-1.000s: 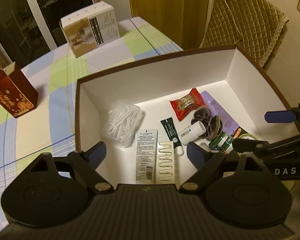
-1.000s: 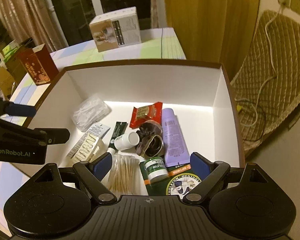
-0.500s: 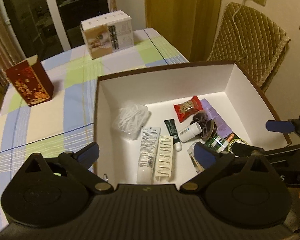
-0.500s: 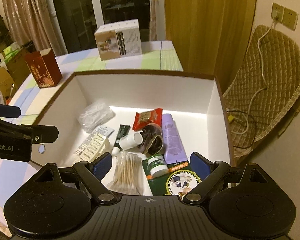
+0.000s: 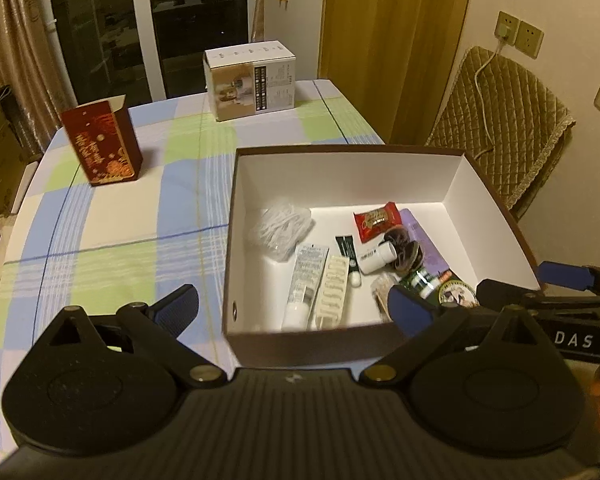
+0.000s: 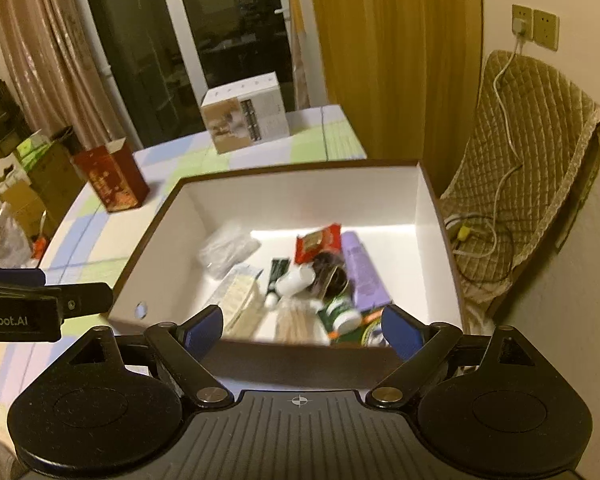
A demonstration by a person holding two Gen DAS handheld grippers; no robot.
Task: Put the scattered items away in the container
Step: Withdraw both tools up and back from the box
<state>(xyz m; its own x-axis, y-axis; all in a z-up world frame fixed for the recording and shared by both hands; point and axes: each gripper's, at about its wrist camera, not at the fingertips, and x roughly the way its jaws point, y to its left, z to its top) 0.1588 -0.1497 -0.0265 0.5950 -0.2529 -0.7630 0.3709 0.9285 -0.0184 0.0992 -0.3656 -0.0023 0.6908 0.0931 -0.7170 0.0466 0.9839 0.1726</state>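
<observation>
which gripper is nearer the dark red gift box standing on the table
Left. The left gripper hovers by the container's near-left corner, on the dark red gift box side; the right gripper is farther right.

Pretty clearly someone's home dining room at night: checked cloth on the table (image 5: 112,236), glass door (image 5: 100,28) with curtains (image 5: 12,40) at 11 o'clock, quilted chair (image 5: 504,120) at 2 o'clock.

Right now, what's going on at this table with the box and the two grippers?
A person is holding a gripper in each hand over a white-lined box on a checked tablecloth. The left gripper and right gripper are both open and empty. Small toiletries and a red snack packet already lie in the box. A red carton and a white carton stand outside it.
</observation>
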